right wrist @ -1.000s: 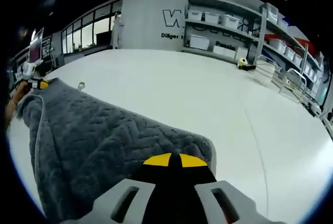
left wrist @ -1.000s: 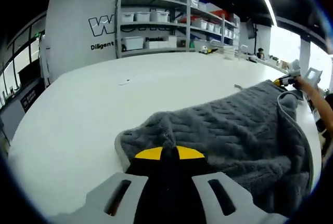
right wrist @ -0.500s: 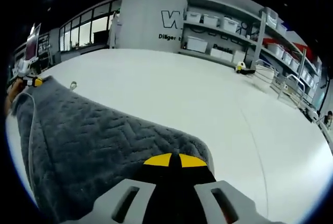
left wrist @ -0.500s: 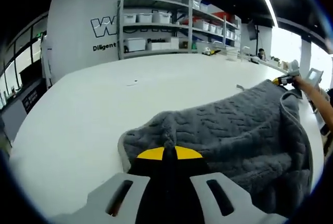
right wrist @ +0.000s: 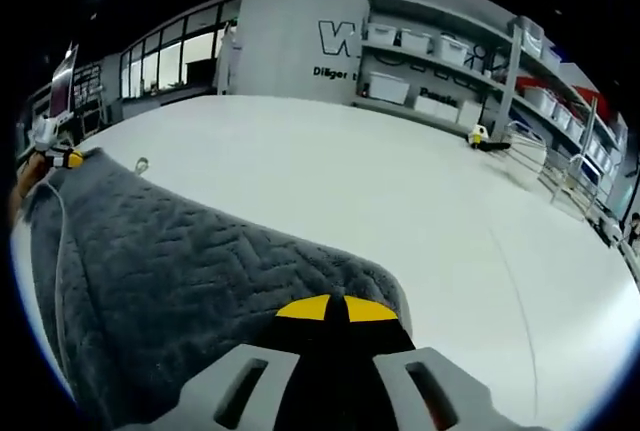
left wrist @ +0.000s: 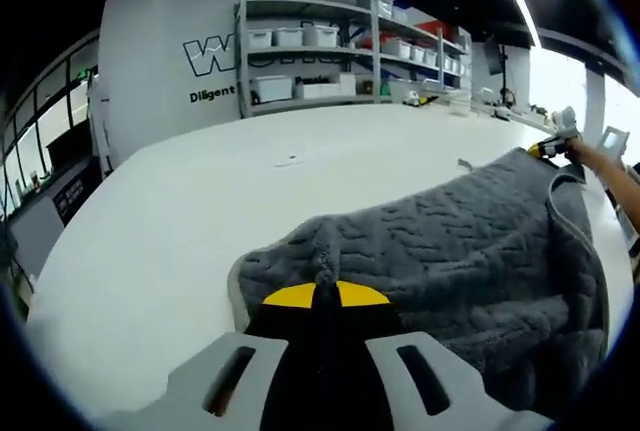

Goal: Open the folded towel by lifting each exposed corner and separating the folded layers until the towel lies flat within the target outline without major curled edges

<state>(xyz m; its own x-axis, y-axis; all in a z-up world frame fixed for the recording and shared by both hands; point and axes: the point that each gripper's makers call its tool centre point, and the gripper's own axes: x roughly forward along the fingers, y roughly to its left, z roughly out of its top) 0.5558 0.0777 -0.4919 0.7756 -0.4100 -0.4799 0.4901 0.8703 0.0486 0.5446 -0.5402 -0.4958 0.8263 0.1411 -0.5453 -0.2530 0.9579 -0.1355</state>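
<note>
Shelving with white bins [left wrist: 300, 36] lines the wall beyond the white table [left wrist: 150, 221]; a small yellow object [right wrist: 478, 135], perhaps a toy, sits far off. Each gripper, left [left wrist: 314, 294] and right [right wrist: 336, 307], stays clamped on a corner of the grey towel [left wrist: 450, 251], stretched between them as before.

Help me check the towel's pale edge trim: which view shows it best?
The left gripper view: the towel shows its pale trim as a long band. The right gripper view shows it thinner, along the far side.
</note>
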